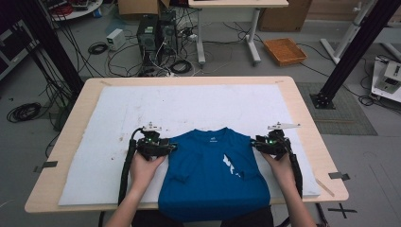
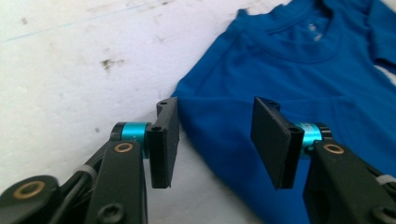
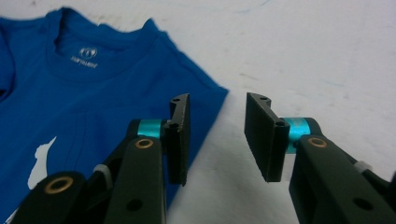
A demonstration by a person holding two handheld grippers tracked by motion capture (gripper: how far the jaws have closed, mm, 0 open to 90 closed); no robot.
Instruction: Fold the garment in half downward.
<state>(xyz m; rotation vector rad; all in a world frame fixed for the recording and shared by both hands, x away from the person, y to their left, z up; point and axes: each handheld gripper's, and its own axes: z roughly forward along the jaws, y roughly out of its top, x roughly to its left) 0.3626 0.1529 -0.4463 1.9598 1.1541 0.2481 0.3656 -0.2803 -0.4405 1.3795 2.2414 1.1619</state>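
A blue T-shirt (image 1: 213, 170) with a white print on its chest lies flat on the white mat (image 1: 142, 109), collar toward the far side and hem hanging over the table's front edge. My left gripper (image 1: 172, 147) sits at the shirt's left shoulder. In the left gripper view its jaws (image 2: 215, 112) stand apart over the shoulder edge of the T-shirt (image 2: 289, 70), with the pads not pressing the cloth. At the opposite shoulder is my right gripper (image 1: 255, 143). Its jaws (image 3: 218, 105) are open too, and the T-shirt (image 3: 93, 93) ends just beside one of them, with bare mat in the gap.
The mat covers most of a wooden table (image 1: 302, 118) and carries scattered dark stains. Beyond the far edge the floor holds computer towers (image 1: 156, 33), tangled cables and an orange tray (image 1: 285, 51). Black frame posts rise at both sides.
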